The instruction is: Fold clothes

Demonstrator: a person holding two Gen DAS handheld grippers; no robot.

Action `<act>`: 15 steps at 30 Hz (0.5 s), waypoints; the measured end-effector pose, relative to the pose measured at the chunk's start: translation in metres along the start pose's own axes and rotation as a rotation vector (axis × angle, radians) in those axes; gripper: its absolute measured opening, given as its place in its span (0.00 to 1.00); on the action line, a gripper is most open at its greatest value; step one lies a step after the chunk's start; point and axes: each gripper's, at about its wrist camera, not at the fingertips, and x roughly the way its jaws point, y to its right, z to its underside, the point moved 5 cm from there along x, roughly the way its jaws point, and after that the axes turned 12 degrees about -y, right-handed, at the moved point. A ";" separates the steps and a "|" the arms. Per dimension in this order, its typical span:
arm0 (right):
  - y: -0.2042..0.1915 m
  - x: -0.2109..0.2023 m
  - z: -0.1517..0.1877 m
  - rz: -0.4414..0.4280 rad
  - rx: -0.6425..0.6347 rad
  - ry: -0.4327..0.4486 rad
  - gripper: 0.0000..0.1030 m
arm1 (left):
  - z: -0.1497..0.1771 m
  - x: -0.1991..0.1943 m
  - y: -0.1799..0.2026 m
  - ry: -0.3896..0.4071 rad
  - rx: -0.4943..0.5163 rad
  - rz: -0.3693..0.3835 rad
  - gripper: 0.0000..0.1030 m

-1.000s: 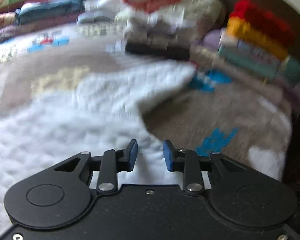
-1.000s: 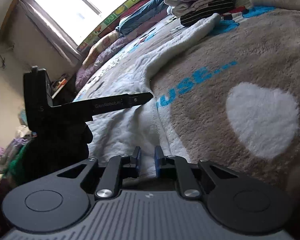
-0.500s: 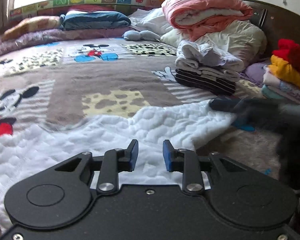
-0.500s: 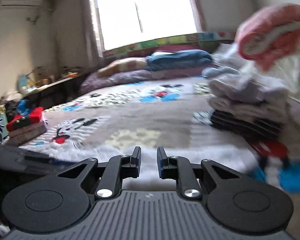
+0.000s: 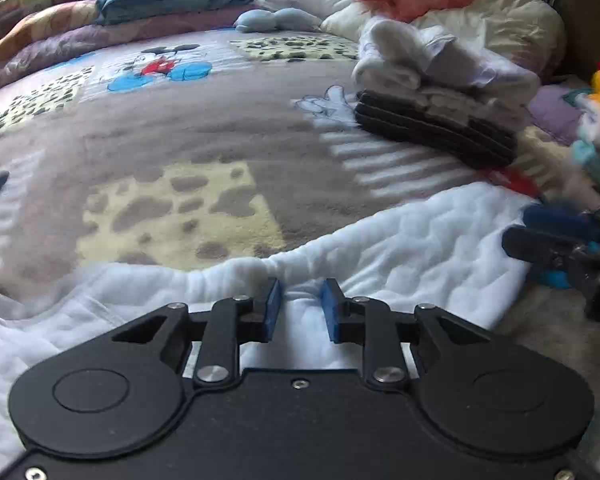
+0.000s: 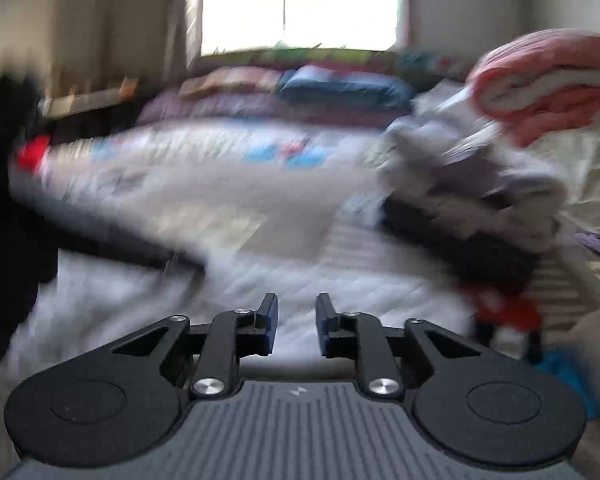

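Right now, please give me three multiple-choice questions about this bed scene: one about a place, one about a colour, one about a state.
1. Where does the white quilted garment lie?
A. on the patterned blanket
B. on the folded pile
C. on the floor

2. What colour is the bottom piece of the folded pile?
A. pink
B. yellow
C. black

3. How is the left gripper?
A. shut on the garment
B. open, with cloth showing between its pads
C. holding a pillow

Answers: 1 A, the patterned blanket lies under the garment. 2 C, a dark layer lies lowest. 3 B, a gap separates the blue pads.
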 end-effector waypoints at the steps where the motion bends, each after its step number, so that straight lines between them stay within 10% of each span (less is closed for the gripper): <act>1: 0.012 0.004 0.001 0.013 0.035 -0.027 0.38 | -0.001 -0.001 0.001 -0.002 0.007 -0.011 0.22; 6: 0.037 0.021 0.022 0.025 0.110 -0.185 0.43 | -0.001 -0.001 0.006 -0.008 0.028 -0.049 0.22; 15: 0.066 -0.004 0.019 -0.049 0.274 -0.091 0.42 | 0.033 -0.073 -0.004 0.085 -0.077 -0.045 0.23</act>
